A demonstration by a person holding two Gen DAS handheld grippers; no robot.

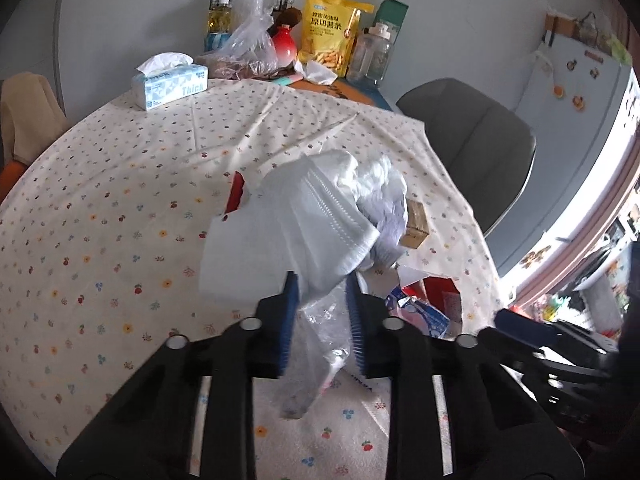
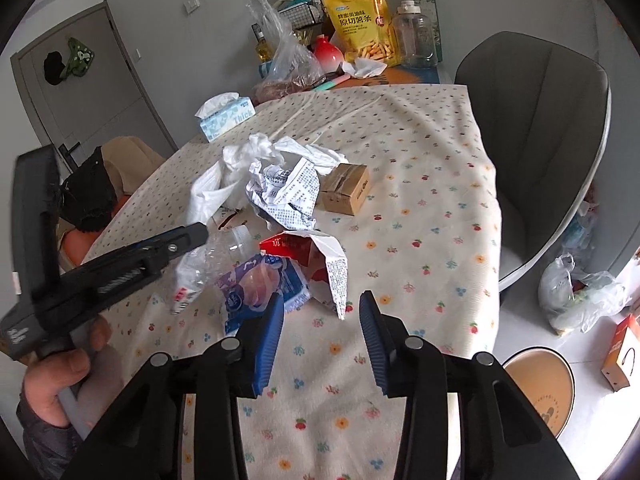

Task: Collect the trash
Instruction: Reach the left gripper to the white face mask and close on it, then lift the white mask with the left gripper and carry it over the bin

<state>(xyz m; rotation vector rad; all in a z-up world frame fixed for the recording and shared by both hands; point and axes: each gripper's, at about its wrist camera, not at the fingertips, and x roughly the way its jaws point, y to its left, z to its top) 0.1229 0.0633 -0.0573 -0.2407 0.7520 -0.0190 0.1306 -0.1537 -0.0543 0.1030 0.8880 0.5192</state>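
Note:
Trash lies in a heap on the flowered tablecloth (image 2: pixel 420 200): crumpled white tissue (image 2: pixel 256 152), printed paper (image 2: pixel 284 192), a small cardboard box (image 2: pixel 346 190), a torn red carton (image 2: pixel 296 248), a blue wrapper (image 2: pixel 260 280) and a crushed clear plastic bottle (image 2: pixel 218 254). My left gripper (image 1: pixel 321 276) is shut on the clear bottle (image 1: pixel 324 320), with a white face mask (image 1: pixel 320 208) just beyond its tips. In the right wrist view the left gripper (image 2: pixel 200 232) reaches in from the left. My right gripper (image 2: pixel 322 296) stands open above the cloth, its left pad beside the blue wrapper, the carton's white flap between its tips.
A tissue box (image 1: pixel 172 84), a yellow snack bag (image 1: pixel 332 32), bottles and a clear bag stand at the table's far end. A grey chair (image 2: pixel 536 140) is on the right. On the floor are a round bin (image 2: pixel 540 380) and plastic bags (image 2: pixel 576 296). A hand (image 2: pixel 52 384) holds the left gripper.

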